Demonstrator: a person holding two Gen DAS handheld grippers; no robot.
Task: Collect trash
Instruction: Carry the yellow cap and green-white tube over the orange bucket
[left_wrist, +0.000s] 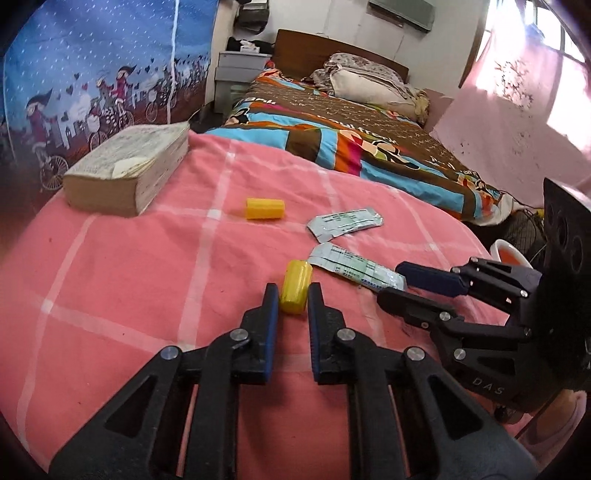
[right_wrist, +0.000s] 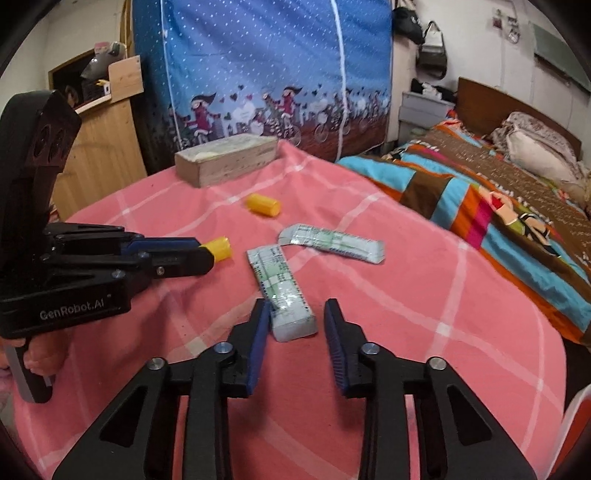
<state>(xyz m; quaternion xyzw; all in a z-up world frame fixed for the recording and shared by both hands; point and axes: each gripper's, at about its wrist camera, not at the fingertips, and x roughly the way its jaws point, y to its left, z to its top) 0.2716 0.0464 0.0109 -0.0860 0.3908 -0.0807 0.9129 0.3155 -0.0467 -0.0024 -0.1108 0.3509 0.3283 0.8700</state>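
On the far left a thick book (left_wrist: 129, 170) is seen lying on the pink checked cloth (left_wrist: 110, 277) of the tabletop. Next, a yellow cap (left_wrist: 265, 209) is left loose, apart from everything. At centre the left gripper (left_wrist: 293, 293) is clamped on a second yellow cap (left_wrist: 295, 286), held between both pads. Further right, one silver sachet (left_wrist: 345, 223) is lying free, and the nearer sachet (right_wrist: 284, 291) is straddled by the right gripper (right_wrist: 295, 310), narrowed, one pad touching, the other clear.
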